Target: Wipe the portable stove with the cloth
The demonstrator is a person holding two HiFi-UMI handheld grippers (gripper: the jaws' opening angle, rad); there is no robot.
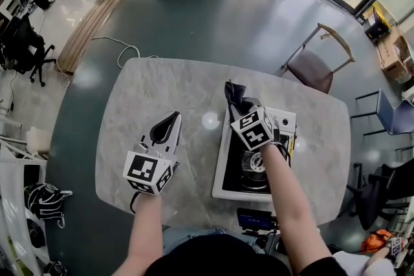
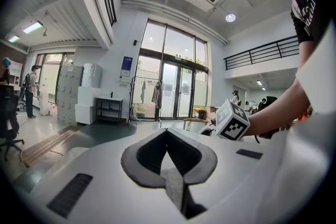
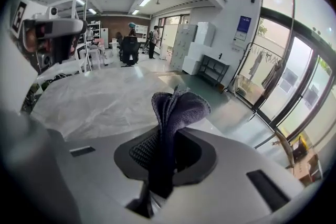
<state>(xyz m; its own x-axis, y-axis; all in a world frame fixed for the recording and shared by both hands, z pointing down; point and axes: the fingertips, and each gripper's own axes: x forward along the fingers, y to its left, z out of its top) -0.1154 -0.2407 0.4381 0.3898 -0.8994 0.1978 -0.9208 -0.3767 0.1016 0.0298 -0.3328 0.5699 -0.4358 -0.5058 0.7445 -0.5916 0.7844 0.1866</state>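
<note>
The right gripper (image 1: 238,103) clamps a dark grey, nubbly microfibre cloth (image 3: 177,105), its folds bunched above the jaws. The white-and-black portable stove (image 1: 283,121) lies directly beneath and behind it, its long axis along that forearm and its round metal burner (image 1: 253,163) exposed. The left gripper (image 1: 169,126) hovers well aside, farther off, closed on nothing.

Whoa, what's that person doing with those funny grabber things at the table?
A person holds a gripper in each hand over a marble table. The right gripper has its fingers pinched shut on a dark cloth, held by the far end of a portable stove. The cloth sticks up in the air, so it isn't rubbing the stove right now. The left gripper is shut with nothing in it, off to the stove's left.
</note>
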